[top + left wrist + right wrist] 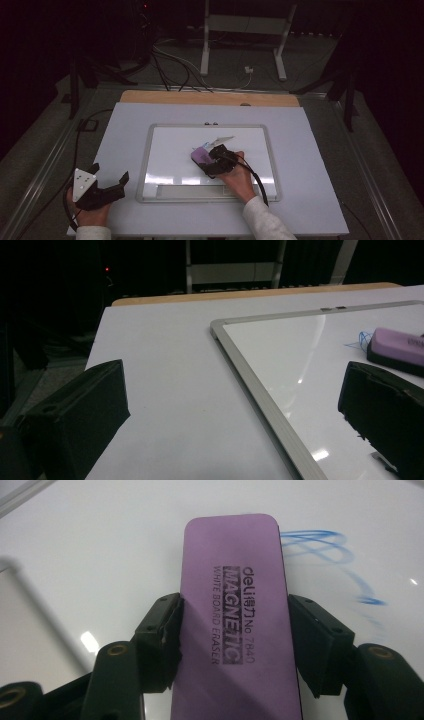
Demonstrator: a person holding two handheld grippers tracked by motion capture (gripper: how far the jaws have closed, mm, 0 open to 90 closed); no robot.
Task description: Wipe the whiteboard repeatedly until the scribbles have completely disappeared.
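From the high view, the right hand (239, 176) lay on the whiteboard (170, 150) with its sleeve coming from the near edge, and the right gripper (216, 159) pointed to the far left, clamped on a purple eraser (201, 156) near the middle of the board. The left gripper (100, 189) rested on the white table (310, 200) at the near left, well apart from the board, its jaws spread wide with nothing in them. The room behind was dark and hard to read.

In the left gripper view, two blunt black jaws stood far apart over the matte table. The board had a grey metal frame and a glossy face; the eraser (397, 347) was cut off at the right edge beside blue scribbles (361, 340).

In the right gripper view, the jaws pressed both long sides of the flat, round-cornered eraser (235, 610), printed "MAGNETIC". Blue marker strokes (325, 542) were blurred just to its right.
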